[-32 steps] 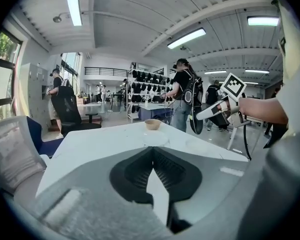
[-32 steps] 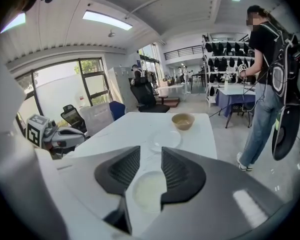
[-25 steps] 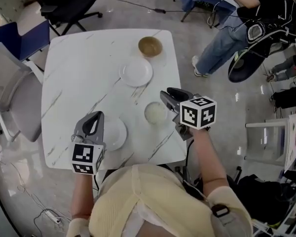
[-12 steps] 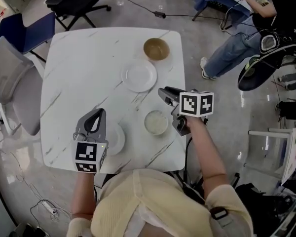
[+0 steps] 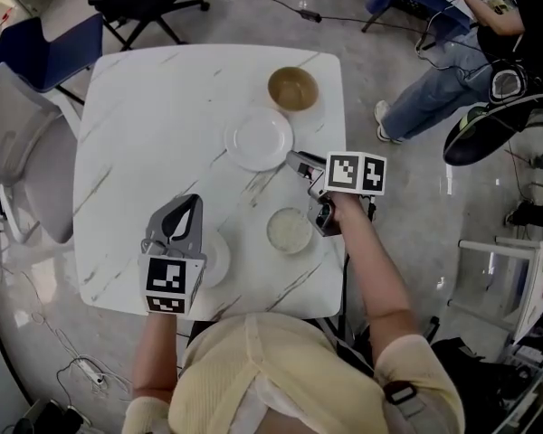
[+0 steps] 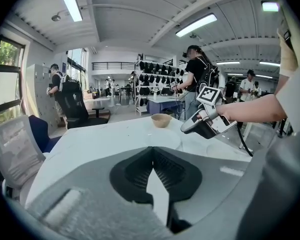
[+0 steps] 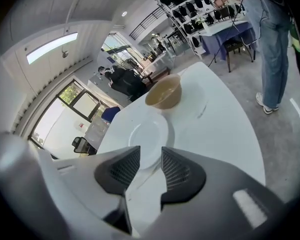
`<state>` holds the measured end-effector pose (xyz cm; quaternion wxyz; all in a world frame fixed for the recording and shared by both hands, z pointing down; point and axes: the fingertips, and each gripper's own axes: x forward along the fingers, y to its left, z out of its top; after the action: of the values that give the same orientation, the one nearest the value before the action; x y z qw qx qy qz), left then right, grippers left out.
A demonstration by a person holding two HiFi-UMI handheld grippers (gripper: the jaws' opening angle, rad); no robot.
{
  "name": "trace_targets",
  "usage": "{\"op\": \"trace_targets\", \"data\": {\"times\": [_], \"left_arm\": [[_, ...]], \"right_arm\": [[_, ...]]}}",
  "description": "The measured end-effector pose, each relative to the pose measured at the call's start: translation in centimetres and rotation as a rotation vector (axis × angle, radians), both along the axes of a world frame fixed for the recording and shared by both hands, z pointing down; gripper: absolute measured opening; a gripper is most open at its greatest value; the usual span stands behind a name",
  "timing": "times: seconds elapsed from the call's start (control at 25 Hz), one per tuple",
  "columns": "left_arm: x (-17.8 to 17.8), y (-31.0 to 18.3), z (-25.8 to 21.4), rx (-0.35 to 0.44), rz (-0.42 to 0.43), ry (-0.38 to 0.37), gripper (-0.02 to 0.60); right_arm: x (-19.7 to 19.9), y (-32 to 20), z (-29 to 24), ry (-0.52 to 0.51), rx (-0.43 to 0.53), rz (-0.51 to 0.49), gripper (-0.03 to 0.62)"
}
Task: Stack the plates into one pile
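On the white marble table (image 5: 145,125) lie a large white plate (image 5: 259,140) (image 7: 147,136), a small white dish (image 5: 290,231) and another white plate (image 5: 216,259) near the front edge. My right gripper (image 5: 296,160) (image 7: 150,157) hangs just in front of the large plate's near right rim, its jaws parted with nothing between them. My left gripper (image 5: 189,205) (image 6: 151,152) is shut and empty, and it covers most of the near-left plate. From the left gripper view, the right gripper (image 6: 206,124) shows ahead on the right.
A brown bowl (image 5: 292,89) (image 7: 164,93) (image 6: 161,120) stands just behind the large plate near the table's far right corner. A grey chair (image 5: 18,152) and a blue chair (image 5: 50,39) are at the left. People (image 5: 452,52) stand to the right of the table.
My right gripper has dropped, rolled and moved from above the small dish toward the large plate's rim. The left gripper has edged forward and lower over the near-left plate.
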<state>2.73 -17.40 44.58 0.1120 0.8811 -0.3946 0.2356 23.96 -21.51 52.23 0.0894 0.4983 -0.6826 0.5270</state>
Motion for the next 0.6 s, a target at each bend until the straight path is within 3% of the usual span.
{"op": "trace_targets", "data": {"times": [0.6], "left_arm": [[1.0, -1.7, 1.0, -0.030, 0.020, 0.032, 0.008]], "right_arm": [[0.1, -1.7, 3.0, 0.028, -0.079, 0.076, 0.137]]}}
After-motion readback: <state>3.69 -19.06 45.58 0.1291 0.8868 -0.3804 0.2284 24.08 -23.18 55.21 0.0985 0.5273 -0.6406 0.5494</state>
